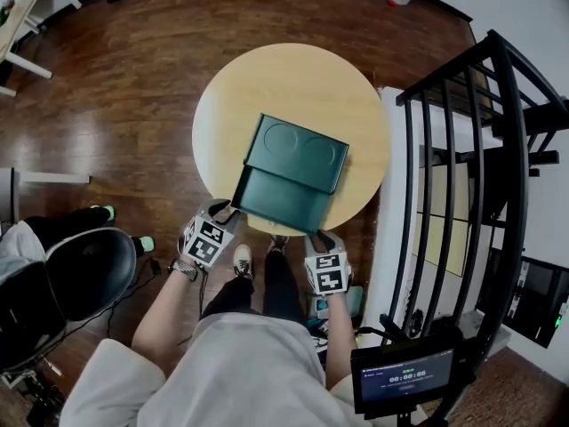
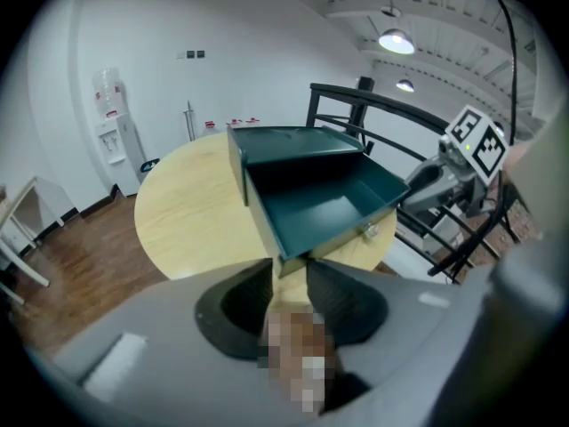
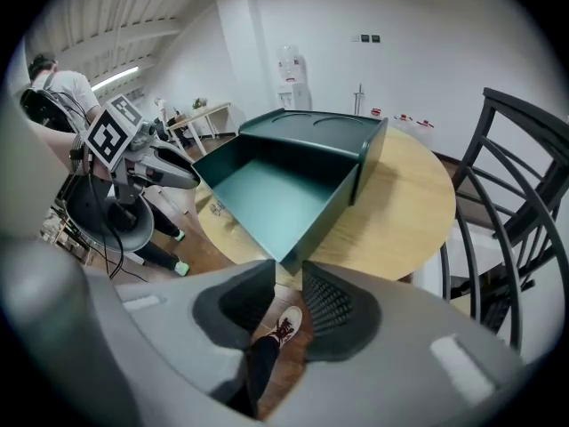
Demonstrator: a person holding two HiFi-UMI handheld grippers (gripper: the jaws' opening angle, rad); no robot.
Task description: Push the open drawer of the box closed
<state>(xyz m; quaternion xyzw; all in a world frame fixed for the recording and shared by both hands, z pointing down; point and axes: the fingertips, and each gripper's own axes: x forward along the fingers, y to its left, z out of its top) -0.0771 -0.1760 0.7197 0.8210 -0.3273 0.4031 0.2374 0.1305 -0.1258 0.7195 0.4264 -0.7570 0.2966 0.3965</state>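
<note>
- Head view, largest item: round wooden desk (image 1: 356, 96), carrying one dark green box (image 1: 298, 149) toward its near edge.
- Box: top has two round recesses. It looks light, so the push should run straight along the drawer's travel or the whole box may slide.
- Drawer (image 1: 284, 198): empty, pulled well out toward the person, overhanging the desk edge.
- Left tool (image 2: 289, 278): jaws narrowly apart, clamping nothing, tips at the drawer's front left corner.
- Right tool (image 3: 288, 274): same narrow gap, at the front right corner. Press both corners evenly to avoid skewing.
</note>
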